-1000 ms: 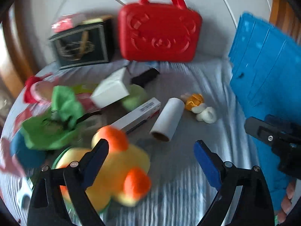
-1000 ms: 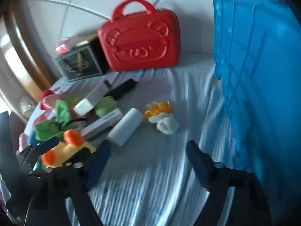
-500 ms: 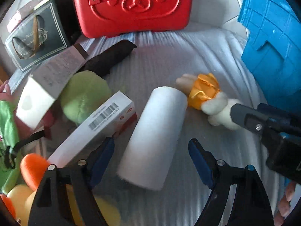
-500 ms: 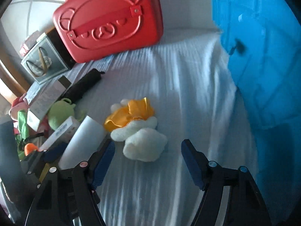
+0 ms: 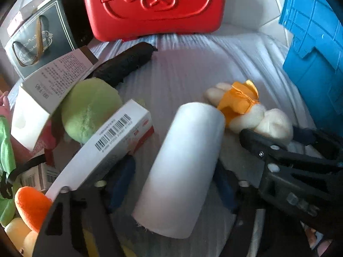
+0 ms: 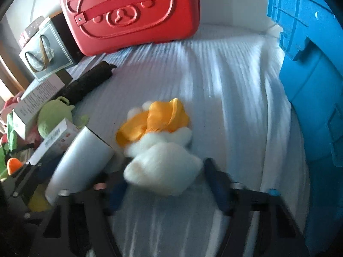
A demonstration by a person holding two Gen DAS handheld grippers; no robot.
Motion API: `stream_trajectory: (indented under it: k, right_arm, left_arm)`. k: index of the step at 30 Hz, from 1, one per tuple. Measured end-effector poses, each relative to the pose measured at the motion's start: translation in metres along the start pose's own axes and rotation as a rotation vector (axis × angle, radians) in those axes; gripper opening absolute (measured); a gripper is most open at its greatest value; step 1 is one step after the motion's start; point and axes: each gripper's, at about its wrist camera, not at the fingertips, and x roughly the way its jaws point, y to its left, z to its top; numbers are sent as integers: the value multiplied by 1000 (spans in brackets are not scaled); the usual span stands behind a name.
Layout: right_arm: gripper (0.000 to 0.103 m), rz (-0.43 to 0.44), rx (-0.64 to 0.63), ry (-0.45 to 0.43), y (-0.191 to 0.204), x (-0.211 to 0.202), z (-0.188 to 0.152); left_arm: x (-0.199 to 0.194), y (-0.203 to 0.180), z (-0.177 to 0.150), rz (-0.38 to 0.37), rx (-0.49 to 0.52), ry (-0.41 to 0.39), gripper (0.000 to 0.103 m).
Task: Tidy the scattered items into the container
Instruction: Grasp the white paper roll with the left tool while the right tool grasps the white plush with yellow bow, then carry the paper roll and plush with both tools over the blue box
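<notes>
Though flat, white roll (image 5: 182,171) pointing away.

Barcode with tiny digits, too small to read, on the long white box (image 5: 103,147) at centre left of the left wrist view; red logo mark at its end, unreadable. Printed text block on the tilted white carton (image 5: 57,81), upper left, not legible. Gold script on the dark gift box (image 5: 36,45), upper left, illegible.

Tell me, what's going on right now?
Left gripper closing around white roll. Right gripper closing around plush toy. Blue bin right, path clear.
</notes>
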Motion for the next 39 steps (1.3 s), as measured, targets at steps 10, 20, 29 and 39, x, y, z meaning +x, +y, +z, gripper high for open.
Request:
stream_trajectory:
  k: [10, 20, 29, 39]
  right_arm:
    - [47, 11, 39, -78, -2, -44, -12]
    - [47, 25, 9, -251, 26, -165, -33]
    - [47, 32, -51, -415, 76, -286, -51]
    - [47, -55, -44, -575, 80, -392, -75]
  left_arm:
    - [-31, 1, -5, 2, -15, -42, 48]
    - [-154, 10, -21, 20, -42, -221, 45]
    - [-275, 32, -34, 22, -57, -374, 45]
    - [-373, -1, -47, -58, -25, -515, 45]
